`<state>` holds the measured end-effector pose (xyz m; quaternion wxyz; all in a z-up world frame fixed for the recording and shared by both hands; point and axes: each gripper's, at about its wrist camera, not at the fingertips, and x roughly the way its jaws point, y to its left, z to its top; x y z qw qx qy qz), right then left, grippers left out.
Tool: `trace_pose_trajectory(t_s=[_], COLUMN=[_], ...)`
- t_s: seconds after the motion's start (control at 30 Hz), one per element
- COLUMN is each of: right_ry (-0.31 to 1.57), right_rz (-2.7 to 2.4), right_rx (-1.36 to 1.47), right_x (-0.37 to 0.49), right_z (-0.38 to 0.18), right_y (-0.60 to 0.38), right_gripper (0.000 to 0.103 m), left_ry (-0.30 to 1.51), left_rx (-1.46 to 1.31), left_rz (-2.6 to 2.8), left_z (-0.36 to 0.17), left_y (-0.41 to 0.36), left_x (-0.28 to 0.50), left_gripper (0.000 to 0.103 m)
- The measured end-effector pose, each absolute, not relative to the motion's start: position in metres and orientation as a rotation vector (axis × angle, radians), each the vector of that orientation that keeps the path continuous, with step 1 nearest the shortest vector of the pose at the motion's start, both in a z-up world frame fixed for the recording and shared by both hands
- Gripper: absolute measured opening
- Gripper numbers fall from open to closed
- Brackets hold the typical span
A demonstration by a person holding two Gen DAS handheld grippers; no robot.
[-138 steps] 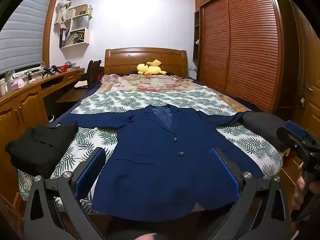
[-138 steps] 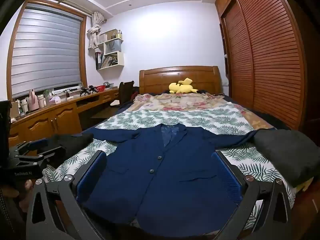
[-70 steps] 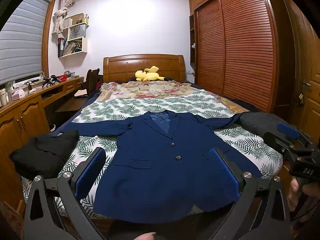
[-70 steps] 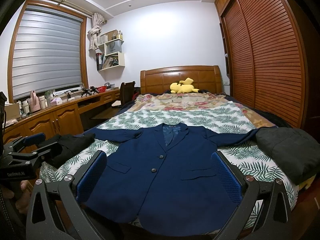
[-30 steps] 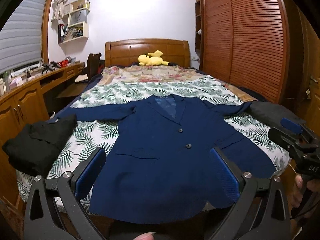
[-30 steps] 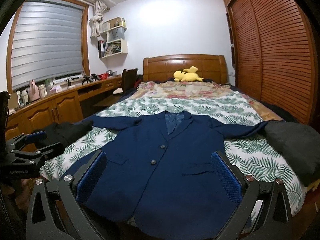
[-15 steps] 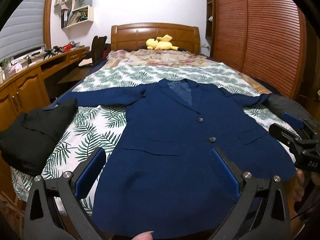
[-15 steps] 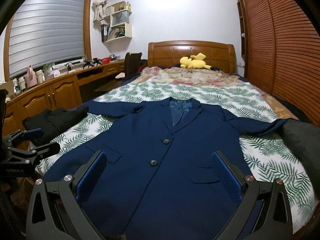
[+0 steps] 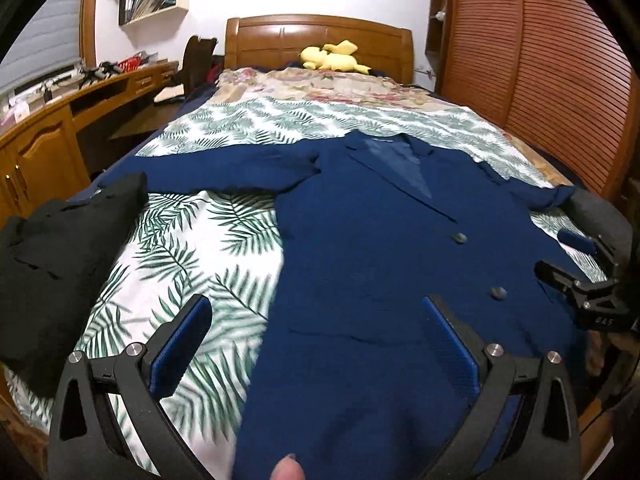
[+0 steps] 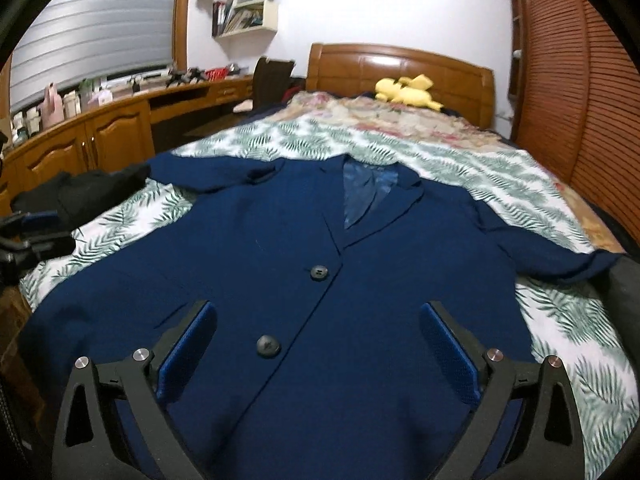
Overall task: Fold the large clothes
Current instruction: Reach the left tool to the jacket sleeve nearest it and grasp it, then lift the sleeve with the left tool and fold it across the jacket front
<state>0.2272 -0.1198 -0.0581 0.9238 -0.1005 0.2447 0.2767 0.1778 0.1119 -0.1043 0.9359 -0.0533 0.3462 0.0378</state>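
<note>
I had blazer (image 10: 320, 280) spread flat, sleeves out, for folding | left gripper (image 9: 316, 344) and right gripper (image 10: 318, 344) both spread wide, empty, poised over hem.

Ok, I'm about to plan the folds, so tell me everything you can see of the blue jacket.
The jacket is a navy blazer of matte woven-looking cloth with a shinier blue lining at the open collar. It lies face up and flat on the leaf-print bedspread, buttoned, with two dark buttons, notched lapels and a flap pocket on each side. Both sleeves are spread outward, each cuff reaching a dark garment at the bed's side. The hem hangs toward the foot of the bed. Both tongs are open above it, not gripping it.
</note>
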Motion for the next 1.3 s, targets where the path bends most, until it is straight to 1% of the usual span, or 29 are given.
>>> trace_pose_trajectory(t_s=[0.07, 0.17, 0.23, 0.27, 0.4, 0.5, 0.67, 0.7, 0.73, 0.8, 1.0, 1.07, 1.13, 1.3], right_ry=[0.522, 0.558, 0.587, 0.592, 0.581, 0.582, 0.568, 0.563, 0.557, 0.549, 0.541, 0.540, 0.538, 0.537], right_rz=[0.597, 0.615, 0.620, 0.622, 0.630, 0.638, 0.633, 0.632, 0.631, 0.627, 0.625, 0.628, 0.629, 0.630], right_rx=[-0.183, -0.164, -0.146, -0.136, -0.106, -0.109, -0.115, -0.124, -0.129, -0.138, -0.143, -0.145, -0.149, -0.152], right_x=[0.236, 0.246, 0.248, 0.247, 0.242, 0.237, 0.234, 0.246, 0.243, 0.247, 0.253, 0.252, 0.254, 0.256], right_z=[-0.059, -0.069, -0.075, -0.076, -0.071, -0.070, -0.075, -0.076, -0.076, -0.076, -0.078, -0.078, -0.078, -0.079], right_y=[-0.119, -0.120, -0.125, -0.129, -0.141, -0.144, -0.147, -0.142, -0.144, -0.138, -0.126, -0.126, -0.124, -0.122], right_gripper=[0.100, 0.100, 0.100, 0.100, 0.100, 0.100, 0.100, 0.100, 0.100, 0.100, 0.100, 0.100, 0.100, 0.100], left_ry=[0.722, 0.743, 0.749, 0.750, 0.770, 0.785, 0.808, 0.813, 0.809, 0.801, 0.832, 0.849, 0.870, 0.893], left_rx=[-0.125, -0.146, -0.162, -0.168, -0.237, -0.295, -0.330, -0.349, -0.378, -0.435, -0.507, -0.529, -0.530, -0.515], left_rz=[0.075, 0.080, 0.074, 0.071, 0.061, 0.078, 0.126, 0.139, 0.149, 0.151, 0.194, 0.198, 0.208, 0.223], left_z=[-0.107, -0.110, -0.112, -0.113, -0.124, -0.134, -0.147, -0.149, -0.151, -0.154, -0.164, -0.169, -0.172, -0.174], left_y=[0.127, 0.150, 0.165, 0.171, 0.203, 0.223, 0.249, 0.255, 0.260, 0.267, 0.279, 0.282, 0.282, 0.280], left_x=[0.193, 0.217, 0.232, 0.237, 0.274, 0.302, 0.345, 0.350, 0.354, 0.362, 0.386, 0.393, 0.398, 0.403], left_gripper=[0.102, 0.095, 0.086, 0.084, 0.081, 0.075, 0.067, 0.066, 0.064, 0.063, 0.059, 0.056, 0.045, 0.045])
